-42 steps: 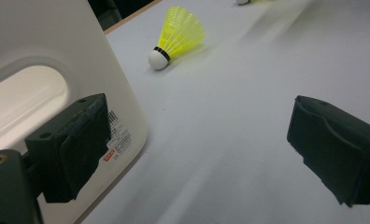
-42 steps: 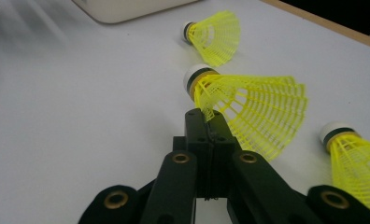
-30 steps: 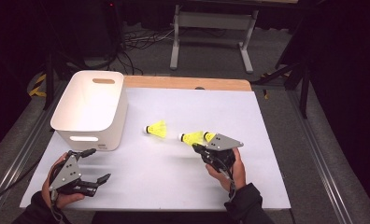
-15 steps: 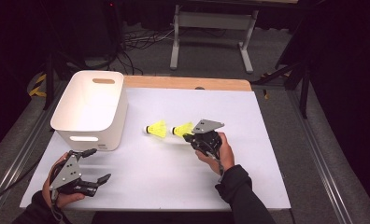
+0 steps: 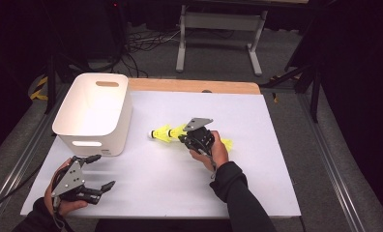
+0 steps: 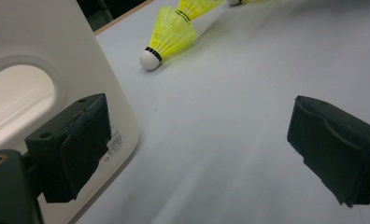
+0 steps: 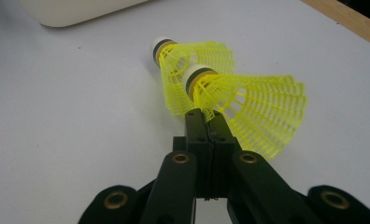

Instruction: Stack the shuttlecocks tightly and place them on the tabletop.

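Observation:
My right gripper (image 5: 184, 137) is shut on the skirt of a yellow shuttlecock (image 7: 248, 107), held low over the white table (image 5: 276, 159). Its white cork points toward the bin. A second yellow shuttlecock (image 5: 161, 134) lies on the table just beyond it, and the two skirts overlap in the right gripper view (image 7: 192, 70). The lying shuttlecock (image 6: 169, 35) is also seen from the left gripper view, cork toward the camera. My left gripper (image 5: 100, 171) rests near the front left corner, jaws wide open with nothing between them.
A white handled bin (image 5: 95, 137) stands at the left, open side up, close beside my left gripper (image 6: 197, 149). A bit of yellow (image 5: 226, 143) peeks out at the right of the right hand. A wooden strip (image 5: 194, 86) edges the table's far side.
My right gripper has carried its shuttlecock leftward across the table until it sits against the lying one. The left gripper has stayed put.

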`<state>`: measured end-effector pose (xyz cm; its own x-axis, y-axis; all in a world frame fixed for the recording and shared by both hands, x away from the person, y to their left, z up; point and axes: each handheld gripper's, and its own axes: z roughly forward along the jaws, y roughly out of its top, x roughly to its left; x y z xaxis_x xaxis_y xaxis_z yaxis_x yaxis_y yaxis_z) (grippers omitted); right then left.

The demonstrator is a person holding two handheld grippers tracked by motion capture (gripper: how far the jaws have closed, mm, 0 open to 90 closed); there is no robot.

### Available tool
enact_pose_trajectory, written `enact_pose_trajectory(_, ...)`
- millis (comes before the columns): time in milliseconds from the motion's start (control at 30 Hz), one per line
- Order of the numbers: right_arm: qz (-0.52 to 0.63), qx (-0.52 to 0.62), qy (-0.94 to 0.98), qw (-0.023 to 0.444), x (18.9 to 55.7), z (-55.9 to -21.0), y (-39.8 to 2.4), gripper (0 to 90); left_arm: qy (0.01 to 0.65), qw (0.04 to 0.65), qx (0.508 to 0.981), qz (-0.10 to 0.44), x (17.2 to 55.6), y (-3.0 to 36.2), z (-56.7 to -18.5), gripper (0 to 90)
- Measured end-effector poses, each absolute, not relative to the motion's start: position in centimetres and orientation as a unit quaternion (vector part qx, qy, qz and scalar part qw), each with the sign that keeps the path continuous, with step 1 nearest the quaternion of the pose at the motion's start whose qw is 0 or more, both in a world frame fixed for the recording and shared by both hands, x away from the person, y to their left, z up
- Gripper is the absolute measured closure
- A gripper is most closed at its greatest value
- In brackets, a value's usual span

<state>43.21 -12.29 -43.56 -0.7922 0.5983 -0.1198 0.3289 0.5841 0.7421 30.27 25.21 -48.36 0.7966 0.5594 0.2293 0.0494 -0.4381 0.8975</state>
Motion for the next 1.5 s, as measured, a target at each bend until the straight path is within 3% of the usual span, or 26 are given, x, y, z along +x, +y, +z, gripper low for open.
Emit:
enact_pose_trajectory(1167, 0.382, 0.261, 0.876, 0.138, 44.3, -45.7, -9.5, 88.8, 0.180, 0.494, 0.813, 0.249, 30.2, 25.1, -48.5, 7.4)
enact_pose_trajectory(1500, 0.371, 0.268, 0.877, 0.147, 44.2, -46.0, -9.4, 78.6, 0.179, 0.494, 0.814, 0.247, 30.2, 25.0, -48.5, 7.6)
